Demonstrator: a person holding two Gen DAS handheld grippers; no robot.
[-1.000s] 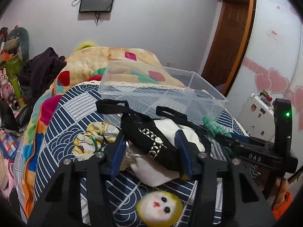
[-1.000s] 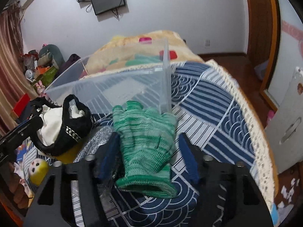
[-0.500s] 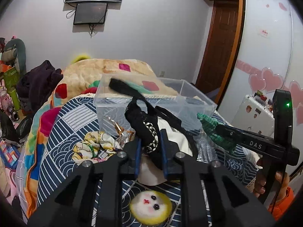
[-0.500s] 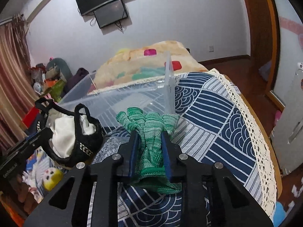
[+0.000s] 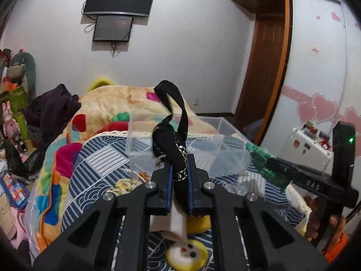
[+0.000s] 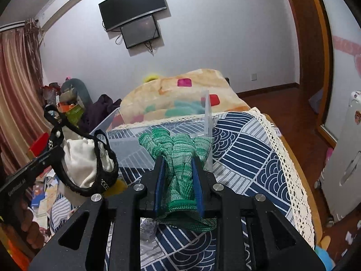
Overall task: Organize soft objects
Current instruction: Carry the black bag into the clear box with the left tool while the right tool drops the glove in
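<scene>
My left gripper (image 5: pixel 179 176) is shut on a black studded bag with white cloth (image 5: pixel 172 144) and holds it lifted above the bed; it also shows in the right wrist view (image 6: pixel 88 160). My right gripper (image 6: pixel 177 176) is shut on a green knitted glove (image 6: pixel 178 149), raised in front of the clear plastic box (image 6: pixel 158 131). The glove shows at the right of the left wrist view (image 5: pixel 264 160). The box (image 5: pixel 216 135) sits on the blue patterned bedspread (image 6: pixel 243 153).
A yellow round-faced plush toy (image 5: pixel 186 253) lies below my left gripper, beside a floral scrunchie (image 5: pixel 126 184). A colourful blanket (image 5: pixel 108 103) lies behind the box. Clutter stands at the left (image 5: pixel 13 103). A white appliance (image 6: pixel 345 164) stands right of the bed.
Both grippers have shut, the left on the black bag and the right on the green glove, and both have lifted their loads off the bedspread.
</scene>
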